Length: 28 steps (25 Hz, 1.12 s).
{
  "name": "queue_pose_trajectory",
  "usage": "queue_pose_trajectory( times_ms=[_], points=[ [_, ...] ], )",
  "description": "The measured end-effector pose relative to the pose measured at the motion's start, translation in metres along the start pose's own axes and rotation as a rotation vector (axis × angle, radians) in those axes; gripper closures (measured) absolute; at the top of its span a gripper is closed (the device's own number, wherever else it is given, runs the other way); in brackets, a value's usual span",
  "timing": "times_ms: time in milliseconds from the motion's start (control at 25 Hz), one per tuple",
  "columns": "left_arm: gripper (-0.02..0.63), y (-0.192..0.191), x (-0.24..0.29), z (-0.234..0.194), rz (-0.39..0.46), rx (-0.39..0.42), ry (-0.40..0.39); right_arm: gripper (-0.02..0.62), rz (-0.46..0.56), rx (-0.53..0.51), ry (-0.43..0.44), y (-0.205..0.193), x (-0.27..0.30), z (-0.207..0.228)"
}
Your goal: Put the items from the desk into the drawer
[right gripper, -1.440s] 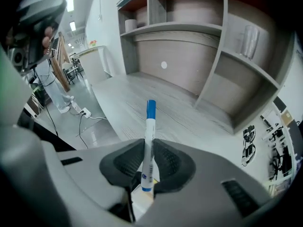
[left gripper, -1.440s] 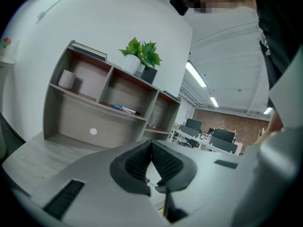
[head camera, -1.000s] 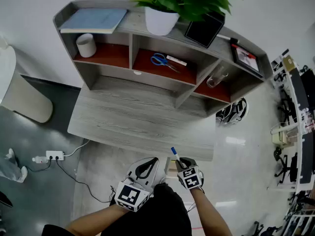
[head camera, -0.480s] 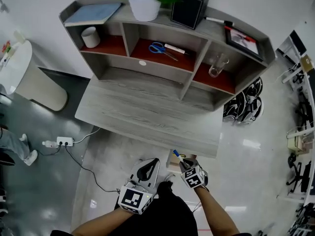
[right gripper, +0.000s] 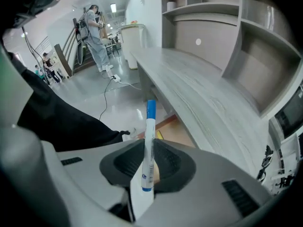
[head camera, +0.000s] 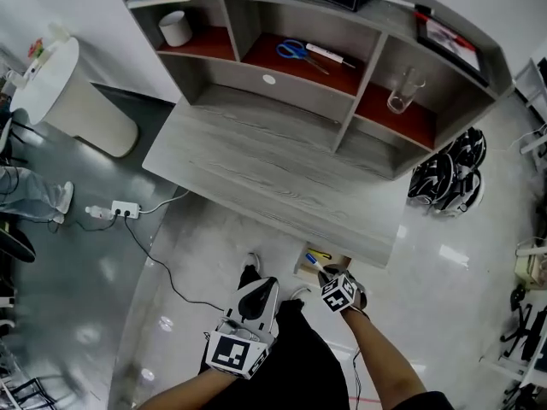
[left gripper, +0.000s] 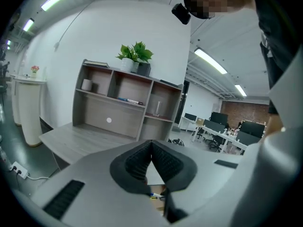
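Observation:
My right gripper (head camera: pixel 326 275) is shut on a white marker with a blue cap (head camera: pixel 313 261), held just above the open wooden drawer (head camera: pixel 306 265) under the desk's front edge. In the right gripper view the marker (right gripper: pixel 148 150) stands upright between the pads, cap (right gripper: pixel 151 108) on top, with the drawer (right gripper: pixel 174 128) below it. A yellow item (head camera: pixel 322 255) lies in the drawer. My left gripper (head camera: pixel 259 284) hangs shut and empty to the left of the drawer; its pads (left gripper: pixel 163 161) meet at the top. The grey desk (head camera: pixel 256 173) has a bare top.
The hutch holds scissors (head camera: pixel 297 51), a pen (head camera: pixel 329 55), a glass (head camera: pixel 403 92) and a white cup (head camera: pixel 177 28). Shoes (head camera: pixel 451 182) lie right of the desk. A power strip (head camera: pixel 120 209) and cable lie on the floor at left, by a white cabinet (head camera: pixel 73 92).
The head view has swung lower, bringing the open drawer into sight. My right gripper keeps the marker over the drawer. The left gripper has barely moved.

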<state>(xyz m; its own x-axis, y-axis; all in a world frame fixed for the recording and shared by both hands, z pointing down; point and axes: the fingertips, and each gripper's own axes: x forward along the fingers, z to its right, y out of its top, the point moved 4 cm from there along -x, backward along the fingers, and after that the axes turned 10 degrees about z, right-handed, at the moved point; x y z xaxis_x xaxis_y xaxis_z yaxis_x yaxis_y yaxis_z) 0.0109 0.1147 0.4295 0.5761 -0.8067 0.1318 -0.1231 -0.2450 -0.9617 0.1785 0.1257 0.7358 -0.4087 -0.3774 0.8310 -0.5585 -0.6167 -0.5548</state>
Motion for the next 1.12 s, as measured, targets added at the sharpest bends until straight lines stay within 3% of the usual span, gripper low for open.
queue_pose_trajectory(
  times_ms=[480, 960, 1120],
  points=[
    [0.592, -0.032, -0.007, -0.005, -0.042, -0.008, 0.097, 0.515, -0.158, -0.309, 0.056, -0.053, 0.072, 0.006],
    [0.592, -0.045, -0.008, -0.018, -0.068, 0.002, 0.151, 0.515, -0.212, -0.337, 0.043, -0.075, 0.116, 0.02],
    [0.594, -0.046, -0.008, -0.02, -0.065, 0.019, 0.157, 0.517, -0.218, -0.34, -0.009, -0.072, 0.113, 0.027]
  ],
)
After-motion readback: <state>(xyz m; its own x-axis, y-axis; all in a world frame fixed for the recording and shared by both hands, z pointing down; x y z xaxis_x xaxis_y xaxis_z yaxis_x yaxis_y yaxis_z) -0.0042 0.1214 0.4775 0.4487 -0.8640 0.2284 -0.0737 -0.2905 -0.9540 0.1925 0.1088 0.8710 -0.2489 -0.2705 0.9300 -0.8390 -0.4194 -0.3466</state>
